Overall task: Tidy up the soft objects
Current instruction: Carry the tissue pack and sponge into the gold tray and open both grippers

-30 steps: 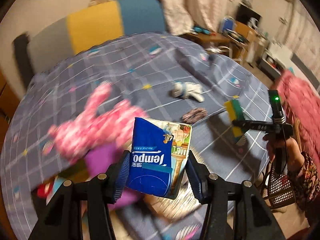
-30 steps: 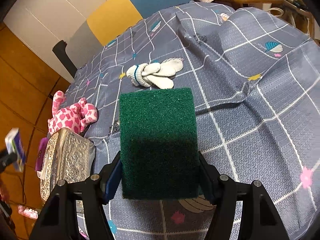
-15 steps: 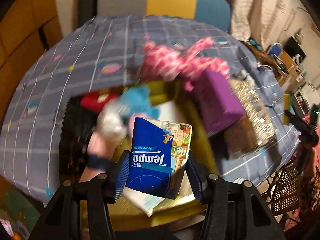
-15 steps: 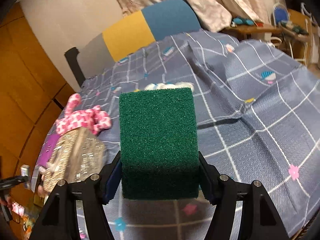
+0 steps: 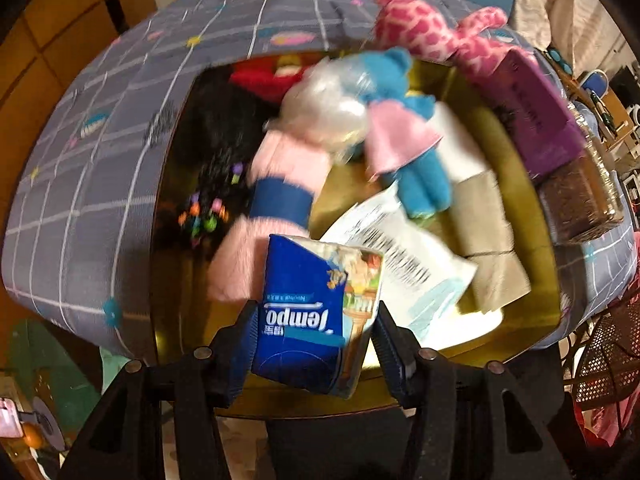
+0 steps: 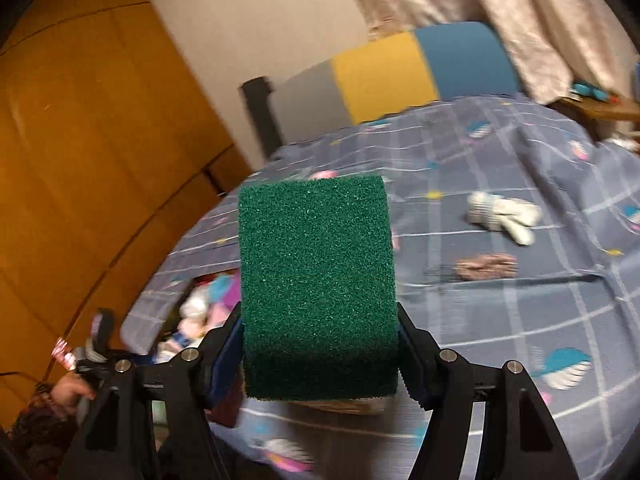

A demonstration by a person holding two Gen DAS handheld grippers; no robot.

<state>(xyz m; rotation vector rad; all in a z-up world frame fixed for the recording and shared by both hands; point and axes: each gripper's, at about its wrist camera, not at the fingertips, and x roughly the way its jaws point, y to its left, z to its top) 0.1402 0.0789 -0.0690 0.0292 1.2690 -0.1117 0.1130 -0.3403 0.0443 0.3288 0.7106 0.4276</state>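
My left gripper (image 5: 314, 344) is shut on a blue Tempo tissue pack (image 5: 316, 312) and holds it over the near edge of an open gold box (image 5: 532, 300). The box holds a blue teddy (image 5: 404, 120), a pink rolled towel (image 5: 276, 208), a red item (image 5: 260, 78) and a white packet (image 5: 404, 276). My right gripper (image 6: 320, 356) is shut on a green sponge (image 6: 318, 280) above the bed. A white glove (image 6: 504, 214) and a brown scrunchie (image 6: 486, 266) lie on the bedspread (image 6: 520, 320).
A pink spotted plush (image 5: 432, 28) and a purple box (image 5: 536, 116) sit at the box's far right edge, with the ornate lid (image 5: 580, 200) beside them. A wooden wall (image 6: 80, 160) and a colour-block headboard (image 6: 400, 68) bound the bed.
My left gripper has swung with the tissue pack from over the bed to above the open box. My right gripper has tilted up and turned left with the sponge.
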